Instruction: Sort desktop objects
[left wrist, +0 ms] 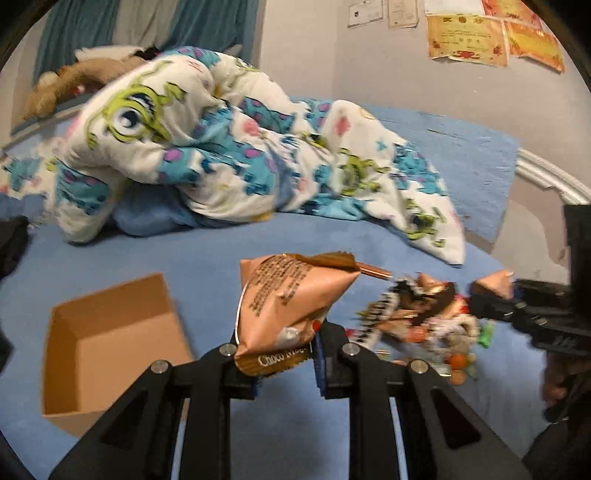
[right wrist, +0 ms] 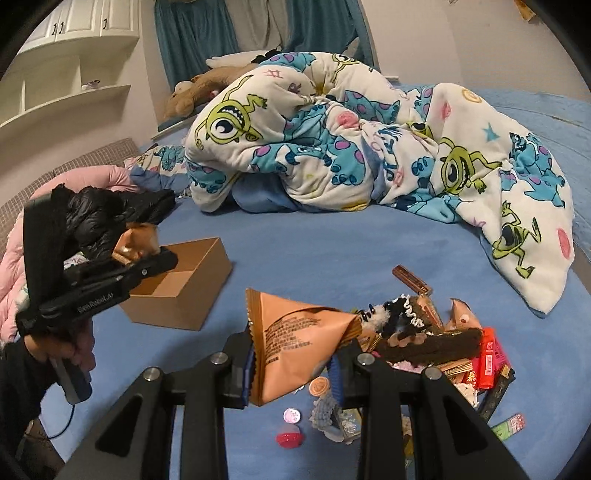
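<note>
Home bedroom: bed (right wrist: pixel 314 251), cartoon duvet (right wrist: pixel 369 140), curtains (right wrist: pixel 195 33).

Open blue bed sheet (right wrist: pixel 314 251) is sitting between the brown cardboard box (right wrist: pixel 184 291) and the messy pile of small snacks and trinkets (right wrist: pixel 443 343), so that lane's passable. The rumpled white monster-print blanket (right wrist: pixel 369 140) is walling off the far side. A black puffy jacket (right wrist: pixel 99 210) is crowding the box's left, just beside it.
</note>
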A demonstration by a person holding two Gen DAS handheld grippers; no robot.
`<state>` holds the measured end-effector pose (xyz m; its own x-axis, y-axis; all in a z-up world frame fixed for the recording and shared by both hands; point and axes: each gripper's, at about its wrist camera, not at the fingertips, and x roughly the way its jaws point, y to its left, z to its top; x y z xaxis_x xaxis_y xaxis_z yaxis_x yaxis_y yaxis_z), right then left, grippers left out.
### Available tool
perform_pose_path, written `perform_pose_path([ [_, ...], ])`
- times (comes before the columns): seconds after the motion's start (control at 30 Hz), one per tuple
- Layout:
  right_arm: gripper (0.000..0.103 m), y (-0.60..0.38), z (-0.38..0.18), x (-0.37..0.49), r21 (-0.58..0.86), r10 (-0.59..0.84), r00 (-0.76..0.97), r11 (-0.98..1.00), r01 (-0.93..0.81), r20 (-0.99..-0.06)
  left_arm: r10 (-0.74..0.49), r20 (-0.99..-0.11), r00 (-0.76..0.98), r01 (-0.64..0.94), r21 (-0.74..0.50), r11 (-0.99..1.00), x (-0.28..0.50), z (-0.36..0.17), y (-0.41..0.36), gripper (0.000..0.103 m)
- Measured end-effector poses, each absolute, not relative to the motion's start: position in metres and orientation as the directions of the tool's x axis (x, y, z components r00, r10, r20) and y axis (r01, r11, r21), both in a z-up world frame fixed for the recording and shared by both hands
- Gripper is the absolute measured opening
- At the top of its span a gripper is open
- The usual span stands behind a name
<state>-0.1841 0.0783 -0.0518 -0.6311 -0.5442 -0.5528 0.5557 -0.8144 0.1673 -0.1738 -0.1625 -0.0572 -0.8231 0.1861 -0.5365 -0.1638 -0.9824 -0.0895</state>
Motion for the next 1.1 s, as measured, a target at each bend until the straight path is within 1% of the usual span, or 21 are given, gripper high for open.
perform_pose_path([
  [0.07,0.031,0.085,-0.055,-0.186,0.171,-0.535,-0.635,-0.822,0.543,-0.557,0.241,-0.543,-0.804,-0.217,-0.109,-0.97,-0.173,-0.067,-0.14,0.021],
  [0.2,0.031,0.113,-0.059,-0.196,0.163,-0.486,-0.669,-0.858,0.487,-0.563,0.378,-0.557,-0.739,-0.309,-0.218,-0.926,-0.181,-0.106,-0.091,0.022],
  [0.33,0.031,0.15,-0.062,-0.207,0.182,-0.442,-0.699,-0.891,0.416,-0.562,0.419,-0.584,-0.696,-0.328,-0.261,-0.908,-0.196,-0.141,-0.058,0.021],
  [0.4,0.031,0.164,-0.064,-0.211,0.195,-0.427,-0.707,-0.9,0.389,-0.564,0.424,-0.588,-0.688,-0.336,-0.26,-0.905,-0.202,-0.148,-0.049,0.022],
  [0.47,0.031,0.173,-0.068,-0.215,0.213,-0.421,-0.709,-0.905,0.368,-0.566,0.437,-0.595,-0.675,-0.363,-0.247,-0.898,-0.206,-0.152,-0.038,0.039],
  [0.5,0.031,0.176,-0.07,-0.217,0.215,-0.415,-0.709,-0.908,0.359,-0.57,0.44,-0.597,-0.671,-0.371,-0.243,-0.896,-0.206,-0.153,-0.035,0.057],
  [0.53,0.031,0.178,-0.072,-0.218,0.216,-0.413,-0.709,-0.91,0.355,-0.572,0.441,-0.593,-0.674,-0.371,-0.245,-0.896,-0.207,-0.154,-0.033,0.066],
  [0.6,0.031,0.18,-0.073,-0.218,0.22,-0.413,-0.707,-0.91,0.352,-0.574,0.449,-0.585,-0.675,-0.364,-0.266,-0.893,-0.208,-0.156,-0.034,0.07],
  [0.67,0.031,0.18,-0.073,-0.218,0.218,-0.413,-0.708,-0.91,0.354,-0.573,0.457,-0.595,-0.661,-0.36,-0.283,-0.889,-0.209,-0.159,-0.037,0.074],
  [0.77,0.031,0.181,-0.074,-0.218,0.221,-0.413,-0.708,-0.909,0.352,-0.572,0.425,-0.626,-0.653,-0.365,-0.231,-0.902,-0.204,-0.159,-0.035,0.074],
  [0.8,0.031,0.183,-0.075,-0.218,0.225,-0.413,-0.708,-0.91,0.349,-0.573,0.411,-0.637,-0.652,-0.373,-0.203,-0.905,-0.201,-0.157,-0.034,0.077],
  [0.83,0.031,0.184,-0.075,-0.218,0.226,-0.411,-0.707,-0.911,0.345,-0.575,0.401,-0.648,-0.648,-0.382,-0.178,-0.907,-0.2,-0.156,-0.034,0.086],
  [0.9,0.031,0.185,-0.076,-0.218,0.229,-0.411,-0.706,-0.911,0.343,-0.577,0.367,-0.678,-0.637,-0.388,-0.129,-0.912,-0.201,-0.158,-0.032,0.094],
  [0.93,0.031,0.185,-0.077,-0.217,0.231,-0.411,-0.706,-0.911,0.341,-0.577,0.339,-0.696,-0.633,-0.376,-0.107,-0.921,-0.203,-0.161,-0.033,0.094],
  [1.0,0.031,0.185,-0.076,-0.215,0.231,-0.412,-0.708,-0.911,0.342,-0.574,0.339,-0.72,-0.606,-0.361,-0.13,-0.923,-0.211,-0.169,-0.037,0.094],
  [1.1,0.031,0.184,-0.075,-0.214,0.228,-0.414,-0.709,-0.91,0.347,-0.572,0.395,-0.716,-0.575,-0.323,-0.245,-0.914,-0.224,-0.179,-0.049,0.091],
])
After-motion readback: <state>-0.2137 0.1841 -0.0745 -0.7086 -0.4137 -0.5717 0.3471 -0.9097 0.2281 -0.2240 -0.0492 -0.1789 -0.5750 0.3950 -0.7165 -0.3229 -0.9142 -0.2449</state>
